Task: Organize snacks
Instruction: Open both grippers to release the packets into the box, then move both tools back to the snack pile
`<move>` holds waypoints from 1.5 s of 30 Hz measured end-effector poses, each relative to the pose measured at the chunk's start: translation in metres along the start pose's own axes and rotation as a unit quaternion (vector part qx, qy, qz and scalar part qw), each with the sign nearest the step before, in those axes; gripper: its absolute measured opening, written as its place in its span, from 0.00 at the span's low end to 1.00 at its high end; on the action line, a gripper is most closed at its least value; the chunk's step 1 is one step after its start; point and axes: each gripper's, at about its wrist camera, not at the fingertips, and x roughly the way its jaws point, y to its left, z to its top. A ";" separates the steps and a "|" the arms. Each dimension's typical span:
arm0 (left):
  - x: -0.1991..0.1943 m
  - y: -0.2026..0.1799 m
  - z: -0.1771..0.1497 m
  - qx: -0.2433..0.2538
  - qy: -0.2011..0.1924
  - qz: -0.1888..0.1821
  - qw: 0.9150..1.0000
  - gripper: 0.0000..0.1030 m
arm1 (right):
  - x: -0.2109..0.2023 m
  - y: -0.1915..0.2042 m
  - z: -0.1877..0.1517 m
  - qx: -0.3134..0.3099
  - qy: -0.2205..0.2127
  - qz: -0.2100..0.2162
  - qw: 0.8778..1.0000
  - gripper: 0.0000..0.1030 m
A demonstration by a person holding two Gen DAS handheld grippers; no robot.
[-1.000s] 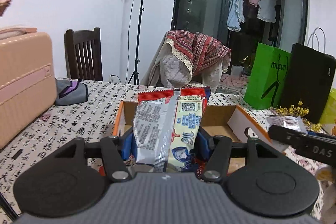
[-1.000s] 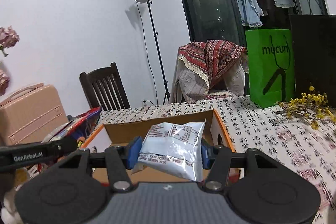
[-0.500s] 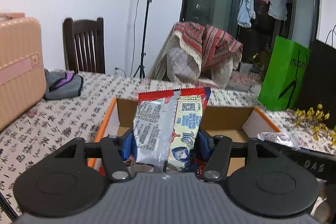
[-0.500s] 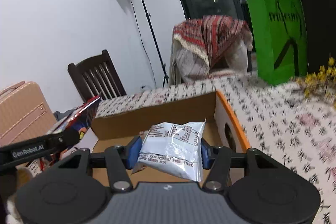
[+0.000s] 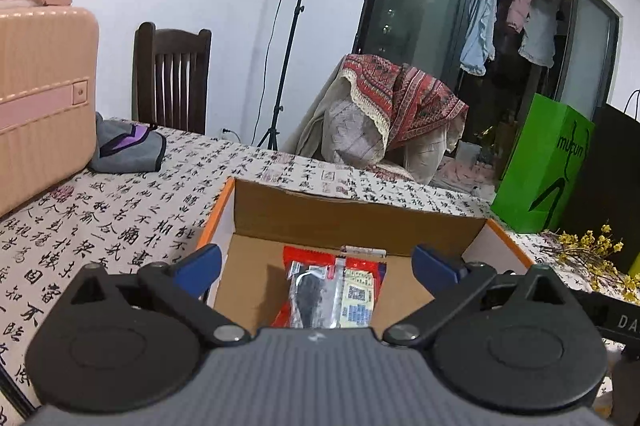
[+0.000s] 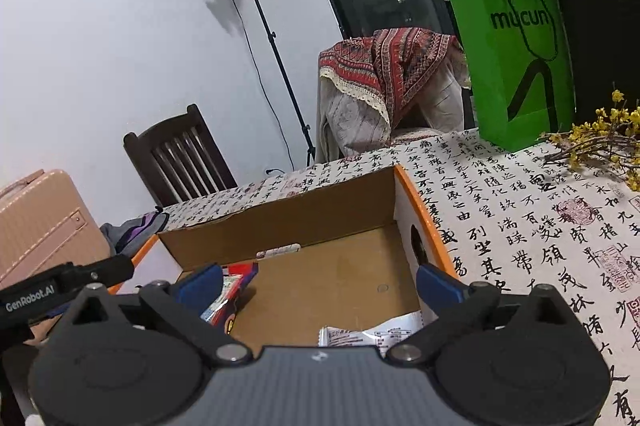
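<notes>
Both of our grippers are over the cardboard box [image 5: 352, 214] right now, and neither one is carrying anything. The left gripper [image 5: 317, 264] has its blue fingers [image 5: 198, 266] spread wide apart, with the red snack packet [image 5: 334, 292] lying flat on the box floor between them, toward the near side. Over on the right gripper [image 6: 319, 281] it's the same deal, fingers [image 6: 438, 286] wide apart, and the silver snack packet [image 6: 376, 336] sits on the box floor near the right wall, partly hidden behind the gripper body. From that view we can also see the red packet near the box's left wall, just behind the left blue finger.

The box sits on the counter [image 6: 520, 218] with its calligraphy cloth. A green bag [image 6: 516, 58] and yellow flowers [image 6: 600, 142] are toward the far right edge, and a pink suitcase [image 5: 40, 98] is at the left edge.
</notes>
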 end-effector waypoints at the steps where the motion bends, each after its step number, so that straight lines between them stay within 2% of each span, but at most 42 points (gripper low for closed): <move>1: 0.000 0.000 0.000 0.000 0.001 0.001 1.000 1.00 | 0.000 0.000 0.000 -0.002 0.000 -0.002 1.000 1.00; 9: -0.017 -0.005 0.004 0.014 -0.004 -0.014 1.000 1.00 | -0.022 -0.003 0.006 -0.012 -0.033 -0.015 0.999 1.00; 12: -0.034 -0.010 0.009 0.020 -0.014 -0.009 1.000 1.00 | -0.043 -0.002 0.012 -0.014 -0.053 -0.018 0.998 1.00; 16: -0.061 -0.012 0.012 0.020 -0.023 -0.022 0.999 1.00 | -0.079 0.010 0.013 -0.043 -0.071 -0.042 0.996 1.00; 21: -0.089 -0.011 0.006 0.041 -0.031 -0.029 0.998 1.00 | -0.120 0.016 0.002 -0.080 -0.071 -0.045 0.993 1.00; 28: -0.118 -0.001 -0.017 0.049 -0.010 -0.056 0.997 1.00 | -0.152 0.007 -0.037 -0.088 -0.034 -0.054 0.994 1.00; 35: -0.135 0.018 -0.048 0.047 0.025 -0.046 0.998 1.00 | -0.167 0.000 -0.081 -0.082 0.018 -0.038 0.996 1.00; 40: -0.149 0.038 -0.075 0.052 0.057 -0.040 0.996 1.00 | -0.177 0.012 -0.103 -0.089 0.038 -0.020 0.995 1.00; 45: -0.159 0.054 -0.091 0.056 0.071 -0.033 0.995 1.00 | -0.171 0.029 -0.121 -0.089 0.071 -0.013 0.993 1.00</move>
